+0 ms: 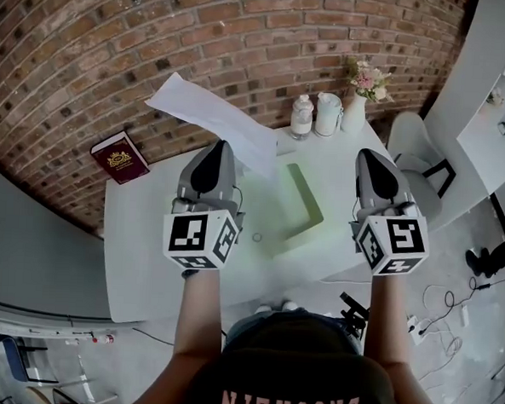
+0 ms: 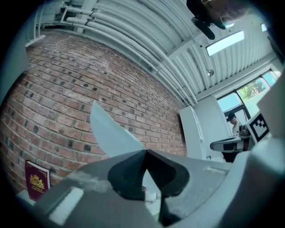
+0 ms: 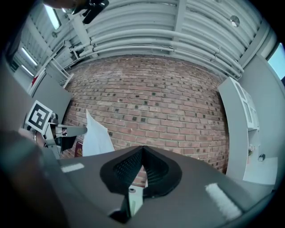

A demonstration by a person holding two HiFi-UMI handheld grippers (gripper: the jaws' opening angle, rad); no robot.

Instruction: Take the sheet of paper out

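Observation:
A white sheet of paper (image 1: pixel 213 114) hangs in the air above the table, slanting up and to the left from my left gripper (image 1: pixel 223 146). That gripper is shut on the sheet's near corner. In the left gripper view the sheet (image 2: pixel 111 131) rises from the closed tips of the left gripper (image 2: pixel 145 151). A pale green folder (image 1: pixel 308 204) lies on the white table (image 1: pixel 147 250) between my two hands. My right gripper (image 1: pixel 366 154) is raised to the folder's right. Its tips meet in the right gripper view (image 3: pixel 143 147), and I see nothing held in them. The sheet (image 3: pixel 95 136) shows at that view's left.
A dark red passport-like booklet (image 1: pixel 120 156) lies at the table's far left. A bottle (image 1: pixel 302 116), a white jug (image 1: pixel 328 113) and a vase of flowers (image 1: pixel 359 97) stand at the back by the brick wall. A small ring (image 1: pixel 256 237) lies near the folder. A white chair (image 1: pixel 414 147) stands to the right.

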